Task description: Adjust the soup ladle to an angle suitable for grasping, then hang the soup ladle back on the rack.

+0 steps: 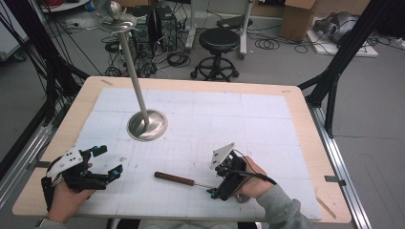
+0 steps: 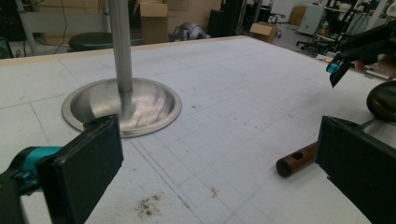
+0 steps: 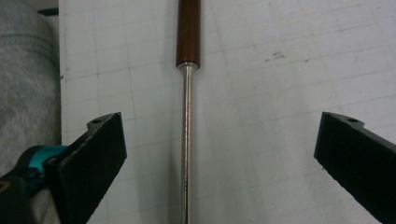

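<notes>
A pale wooden table (image 1: pixel 305 124) is carrying a white gridded mat (image 1: pixel 248 124), its surface matt and lightly smudged. On the mat's left half a polished steel stand with a round domed base (image 1: pixel 147 125) is rising on a slim tubular pole toward a dish-shaped top; in the left gripper view the base is gleaming with soft reflections. Near the front edge, between the two hands, a long ladle-like tool with a dark brown wooden handle and a thin shiny metal shaft (image 1: pixel 174 179) is lying flat on the mat.

The left gripper (image 1: pixel 109 162) is hovering above the mat's front left corner with its black jaws standing wide apart, gripping nothing. The right gripper (image 1: pixel 216 192) is poised over the tool's shaft, jaws also spread wide, one on each side of the shaft and not touching it.

The right gripper view is showing the metal shaft (image 3: pixel 187 140) running straight up between the jaws into the brown handle, with a grey sleeve at the left. The left gripper view is showing the handle's end with a small hole in it, and a dark rounded bowl (image 2: pixel 383 100) at the right edge.
</notes>
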{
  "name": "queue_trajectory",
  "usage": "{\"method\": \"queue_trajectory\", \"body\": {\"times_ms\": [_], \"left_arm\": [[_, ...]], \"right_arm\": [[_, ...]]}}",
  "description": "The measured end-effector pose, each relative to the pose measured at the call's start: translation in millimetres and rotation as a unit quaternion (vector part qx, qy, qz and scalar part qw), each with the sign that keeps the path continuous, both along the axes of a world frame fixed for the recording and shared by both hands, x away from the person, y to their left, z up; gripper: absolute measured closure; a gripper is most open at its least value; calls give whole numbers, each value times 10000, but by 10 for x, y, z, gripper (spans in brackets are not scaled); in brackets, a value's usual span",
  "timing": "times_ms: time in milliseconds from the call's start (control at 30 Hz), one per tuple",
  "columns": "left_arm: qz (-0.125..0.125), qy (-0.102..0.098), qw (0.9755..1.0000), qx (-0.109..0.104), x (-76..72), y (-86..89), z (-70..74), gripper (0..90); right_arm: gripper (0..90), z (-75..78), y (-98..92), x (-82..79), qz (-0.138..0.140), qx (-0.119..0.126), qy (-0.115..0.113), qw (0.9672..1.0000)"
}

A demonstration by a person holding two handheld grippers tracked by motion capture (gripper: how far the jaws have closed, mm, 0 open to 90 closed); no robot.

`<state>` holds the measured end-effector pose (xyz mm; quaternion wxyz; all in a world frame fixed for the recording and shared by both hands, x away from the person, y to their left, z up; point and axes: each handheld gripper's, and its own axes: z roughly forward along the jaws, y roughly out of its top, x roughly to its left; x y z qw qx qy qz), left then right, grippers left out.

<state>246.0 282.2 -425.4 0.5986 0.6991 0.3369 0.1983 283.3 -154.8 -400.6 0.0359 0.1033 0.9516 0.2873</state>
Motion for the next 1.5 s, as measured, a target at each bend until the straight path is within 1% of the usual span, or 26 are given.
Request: {"method": "queue_trajectory", "body": {"times_ms": [33, 133, 167, 200, 267, 300, 333, 400, 433, 467, 500, 533, 600, 700, 767, 900, 1000, 1067, 1100, 1133, 1233, 1367, 1500], "left_arm": [[-14, -3, 10000, 3, -3, 0, 1, 17], [-9, -20, 10000, -4, -12, -1, 6, 17], [-13, -26, 10000, 2, -13, 1, 6, 17], [-11, -19, 10000, -2, -12, 3, 4, 17], [13, 3, 10000, -16, -9, 10, -3, 17], [13, 5, 10000, 0, -3, 17, -7, 17], [26, 16, 10000, -3, 0, 21, -11, 17], [45, 39, 10000, -30, 4, 22, -12, 17], [20, 36, 10000, -40, 2, 21, -9, 17], [15, 21, 10000, -48, -3, 18, -5, 17], [7, 6, 10000, -45, -10, 15, 0, 17], [6, 3, 10000, -49, -15, 12, 3, 17], [-1, -10, 10000, -39, -19, 12, 6, 17], [11, 3, 10000, -52, -16, 15, 3, 17], [7, 14, 10000, -54, -8, 12, -1, 17], [0, 24, 10000, -27, -1, 7, -6, 17], [-8, 22, 10000, -18, -10, 14, -1, 17], [5, 4, 10000, -25, -11, 17, 0, 17], [7, 7, 10000, -23, -10, 19, -1, 17], [11, 13, 10000, -34, -10, 19, -1, 17], [12, 16, 10000, -36, -2, 20, -4, 17], [14, 22, 10000, -40, 0, 19, -5, 17], [4, 20, 10000, -27, 1, 7, -5, 17]], "right_arm": [[45, -10, 9, -5, 48, -50, 42, 10000], [51, -26, 29, -12, 138, -173, -10, 9998], [53, -28, 35, -16, 159, -201, 14, 9997], [55, -28, 40, -12, 190, -212, -28, 9996], [61, -25, 49, -7, 209, -247, -24, 9995], [64, -29, 54, -2, 230, -242, 27, 9994], [67, -37, 59, 8, 237, -244, 20, 9994], [69, -51, 65, 14, 201, -318, 82, 9993], [76, -60, 68, 19, 235, -361, 70, 9990], [98, -65, 70, 18, 256, -396, 71, 9989], [138, -69, 74, 12, 285, -433, 94, 9986], [156, -69, 77, 6, 349, -479, 104, 9982], [161, -77, 92, -11, 389, -534, 132, 9977], [203, -99, 104, -13, 451, -629, 139, 9969], [232, -111, 104, -11, 474, -720, 209, 9961], [300, -111, 116, -28, 508, -820, 158, 9952], [380, -113, 129, -38, 520, -911, 268, 9941], [423, -126, 130, -42, 556, -1011, 306, 9929], [450, -131, 131, -47, 523, -1069, 322, 9924], [472, -133, 131, -42, 543, -1103, 299, 9920], [544, -128, 131, -47, 460, -1080, 235, 9928], [611, -126, 143, -47, 451, -1100, 234, 9926], [670, -118, 164, -68, 478, -1165, 237, 9918]]}}
